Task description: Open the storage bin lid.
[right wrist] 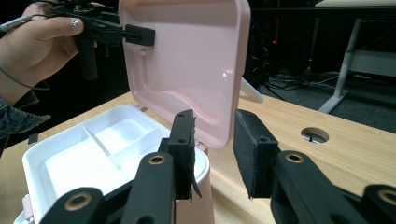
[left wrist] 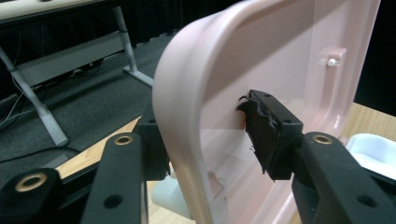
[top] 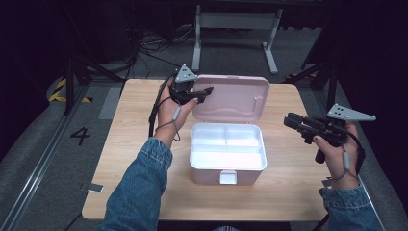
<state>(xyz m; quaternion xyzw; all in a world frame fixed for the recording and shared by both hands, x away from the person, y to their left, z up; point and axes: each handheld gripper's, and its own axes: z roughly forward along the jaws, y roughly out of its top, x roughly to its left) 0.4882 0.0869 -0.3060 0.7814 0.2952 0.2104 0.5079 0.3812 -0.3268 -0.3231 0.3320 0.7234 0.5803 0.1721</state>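
Hands in blue denim sleeves come in from the near side of the wooden table (top: 144, 202), each one holding a black gripper. Closest to the person sits the pink box (top: 226, 174), in the middle of the table, with its small latch facing the near edge. A white tray (top: 211, 159) lies inside it, split into parts, and all of them look empty.

Off to the right, away from the box, the right gripper (top: 290, 120) hangs above the table. It points left toward the box. Its jaws stand apart with nothing between them, and in the right gripper view they frame the lower corner of the lid from a little way off, not touching it.

Farther back, the lid (top: 233, 98) stands up from the back edge of the box, hinged there, with its long side running left to right. The left gripper (top: 208, 89) is up at the lid's top left corner. In the left gripper view one jaw is behind the lid's edge and the other is in front, so the edge sits between them. The front pad looks right at the plastic, but the jaws look loosened, so I would say they are not pinching it now.

So the left hand is the one nearer the lid. If the lid is to go down, it has to swing toward the person, over the tray. The left gripper would push it that way.

Behind the table are the grey floor (top: 159, 53) and the legs of a white stand (top: 197, 38).
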